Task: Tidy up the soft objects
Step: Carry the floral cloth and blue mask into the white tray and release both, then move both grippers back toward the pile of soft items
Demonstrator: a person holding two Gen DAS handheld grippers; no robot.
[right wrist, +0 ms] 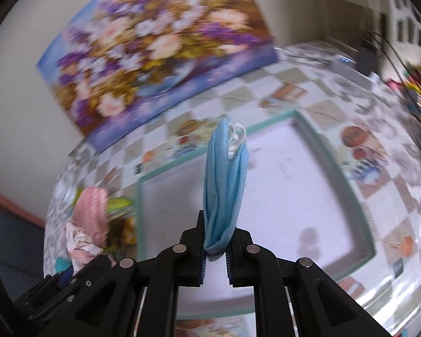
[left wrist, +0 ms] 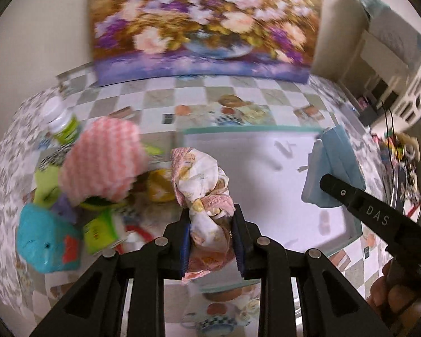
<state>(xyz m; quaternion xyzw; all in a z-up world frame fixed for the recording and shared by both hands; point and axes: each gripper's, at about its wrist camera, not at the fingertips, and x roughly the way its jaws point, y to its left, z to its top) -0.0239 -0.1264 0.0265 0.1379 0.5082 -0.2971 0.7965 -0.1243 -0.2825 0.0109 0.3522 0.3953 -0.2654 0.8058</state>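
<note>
Left tool (left wrist: pixel 212 221) clamped on a bunched printed cloth (left wrist: pixel 202 177) above the white tray's (left wrist: pixel 238 140) left edge, right tool (right wrist: pixel 216 241) pinched tight on a blue face mask (right wrist: pixel 224 179) over the tray, soft toys (left wrist: pixel 47 236) piled on the surface (left wrist: pixel 154 98).

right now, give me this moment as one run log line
left gripper: shut on printed cloth | right gripper: shut on blue face mask | both over white tray | tray: bare
</note>
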